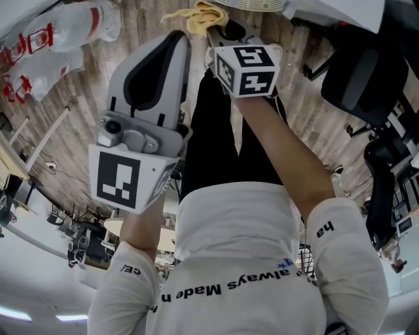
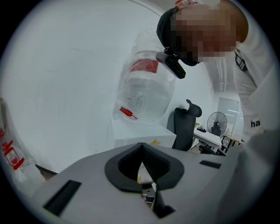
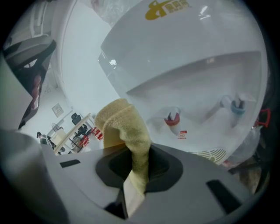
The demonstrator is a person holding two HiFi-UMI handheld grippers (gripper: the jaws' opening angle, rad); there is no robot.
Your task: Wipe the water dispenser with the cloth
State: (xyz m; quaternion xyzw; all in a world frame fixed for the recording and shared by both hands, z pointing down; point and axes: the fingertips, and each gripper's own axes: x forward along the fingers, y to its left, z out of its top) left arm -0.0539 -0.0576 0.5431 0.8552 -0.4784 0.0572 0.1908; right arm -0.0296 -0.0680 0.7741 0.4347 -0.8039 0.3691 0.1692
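The white water dispenser [image 3: 183,57] fills the right gripper view, with a yellow logo, a red tap [image 3: 172,118], a blue tap [image 3: 238,107] and a drip tray [image 3: 210,155]. My right gripper [image 3: 140,162] is shut on a yellow cloth [image 3: 124,127], which stands up between the jaws just short of the dispenser's front. In the head view the cloth [image 1: 196,16] shows past the right gripper [image 1: 219,29]. My left gripper [image 2: 142,151] is shut on nothing and held back from the dispenser [image 2: 140,135], whose plastic-wrapped water bottle [image 2: 146,87] stands on top.
A black office chair [image 2: 186,124] and a fan [image 2: 216,124] stand to the right of the dispenser. Plastic-wrapped bottles [image 1: 59,39] lie on the wooden floor [image 1: 72,105] at the left. Another black chair [image 1: 366,78] is at the right.
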